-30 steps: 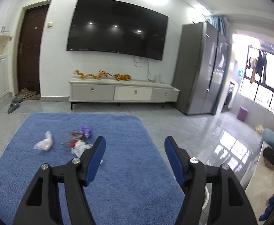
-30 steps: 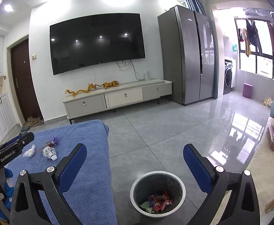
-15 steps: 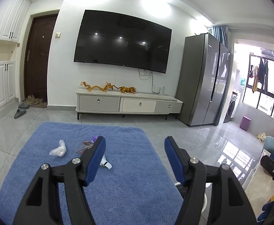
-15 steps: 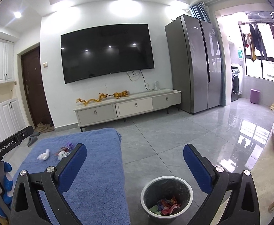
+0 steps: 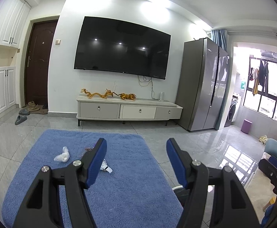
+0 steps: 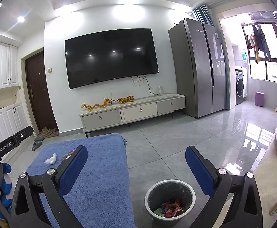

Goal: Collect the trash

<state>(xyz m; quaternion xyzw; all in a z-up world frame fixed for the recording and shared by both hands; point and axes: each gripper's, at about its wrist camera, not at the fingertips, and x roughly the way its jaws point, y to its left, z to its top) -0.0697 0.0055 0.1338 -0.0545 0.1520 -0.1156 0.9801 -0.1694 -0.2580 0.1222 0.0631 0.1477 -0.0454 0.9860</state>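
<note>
Task partway done, judging by the layout. The grey trash bin [image 6: 170, 199] on the tile floor already holds a small heap of coloured wrappers [image 6: 169, 208], well short of the rim. More trash still lies on the blue rug [image 5: 119, 180]: a crumpled clear plastic bag [image 5: 62, 154], a white wrapper [image 5: 105, 165] poking out from behind the left finger, and some small reddish scraps [image 5: 88, 149] mostly hidden by that same finger. So at least three pickups look left.

Left gripper [image 5: 136, 163]: jaws apart at a middling width, nothing between the blue pads, nothing held. It hangs above the rug, aimed slightly down toward the TV wall. The plastic bag sits ahead and to the left of the left finger, apart from it; the white wrapper lies just beside and below that finger's tip in the view, not touched.

Right gripper [image 6: 136, 163]: jaws wide apart, empty. The bin sits below and between its fingers, nearer the right one, off the rug's right edge. In this view the plastic bag [image 6: 50, 159] and the scraps [image 6: 68, 154] lie far left on the rug, beyond the left finger, well apart from the bin. The left gripper's body shows at this view's left edge.

Likely next: a reach down to the nearest rug piece.
</note>
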